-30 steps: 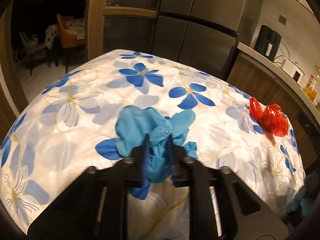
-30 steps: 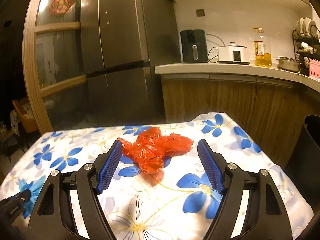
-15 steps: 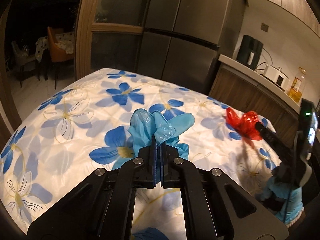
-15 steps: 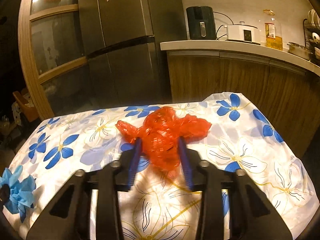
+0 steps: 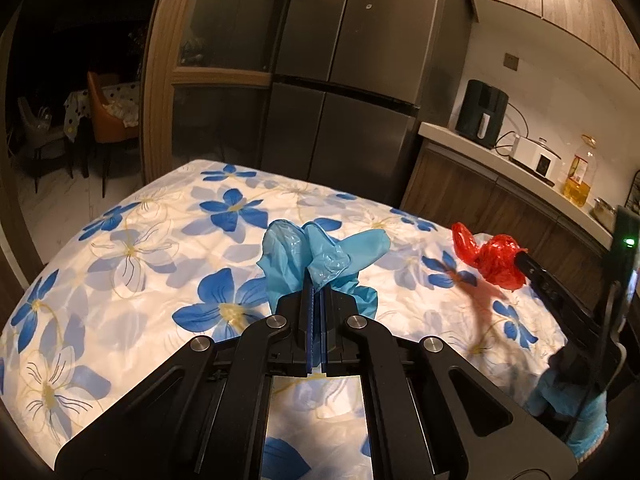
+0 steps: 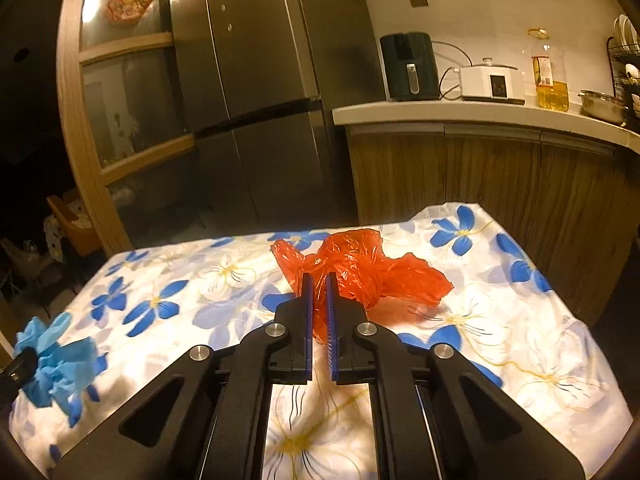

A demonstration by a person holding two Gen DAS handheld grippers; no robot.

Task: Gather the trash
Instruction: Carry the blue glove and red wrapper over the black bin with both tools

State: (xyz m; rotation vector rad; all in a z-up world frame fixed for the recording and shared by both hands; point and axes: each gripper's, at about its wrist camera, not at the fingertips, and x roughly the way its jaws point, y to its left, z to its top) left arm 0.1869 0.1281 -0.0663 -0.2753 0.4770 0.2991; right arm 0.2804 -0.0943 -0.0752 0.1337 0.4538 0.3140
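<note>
Left wrist view: our left gripper [image 5: 316,300] is clamped on the blue glove [image 5: 316,256], bunched at the fingertips above the floral tablecloth [image 5: 120,248]. Right wrist view: our right gripper [image 6: 319,294] pinches the red plastic bag [image 6: 360,272] likewise. Both pickups look done; next we judge a carry to a bin, none identifiable here.

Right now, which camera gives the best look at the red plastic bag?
The right wrist view: the red plastic bag fills the centre, pinched in the right gripper. The left wrist view shows it only small, off to the right, above the tablecloth.
</note>
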